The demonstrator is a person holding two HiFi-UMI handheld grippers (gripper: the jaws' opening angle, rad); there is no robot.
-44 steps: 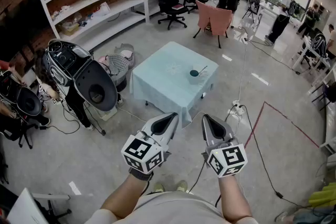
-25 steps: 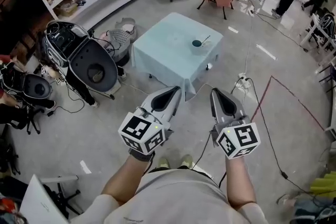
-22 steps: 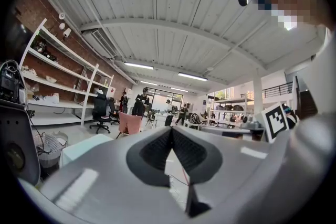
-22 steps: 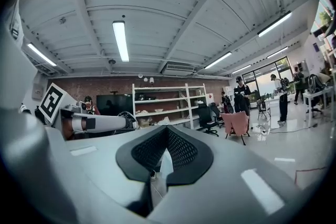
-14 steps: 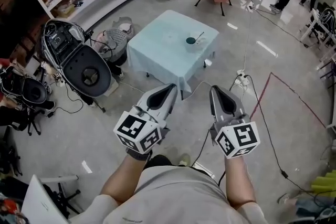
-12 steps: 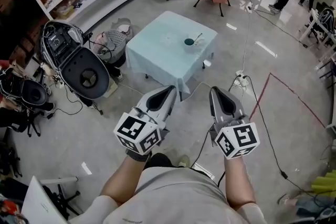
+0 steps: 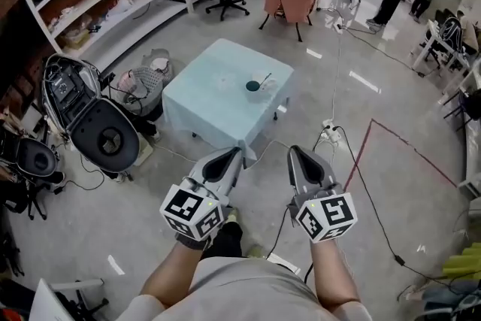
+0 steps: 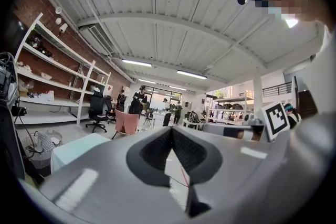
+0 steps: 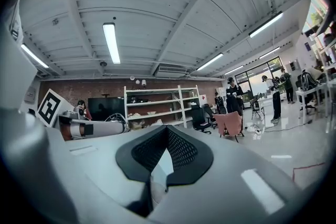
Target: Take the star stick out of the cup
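While left claw (image 7: 230, 153), right claw (image 7: 294, 151) sit closed | star stick (image 7: 264, 78) in cup (image 7: 253, 87)

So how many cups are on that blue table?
1: a dark cup near the table's far right edge, with a stick leaning out of it. Any smaller ones could be missed at this distance.

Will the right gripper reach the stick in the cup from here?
Probably not yet: the right gripper hangs over grey floor, well short of the dark cup on the pale-blue table. Stepping closer looks unobstructed.
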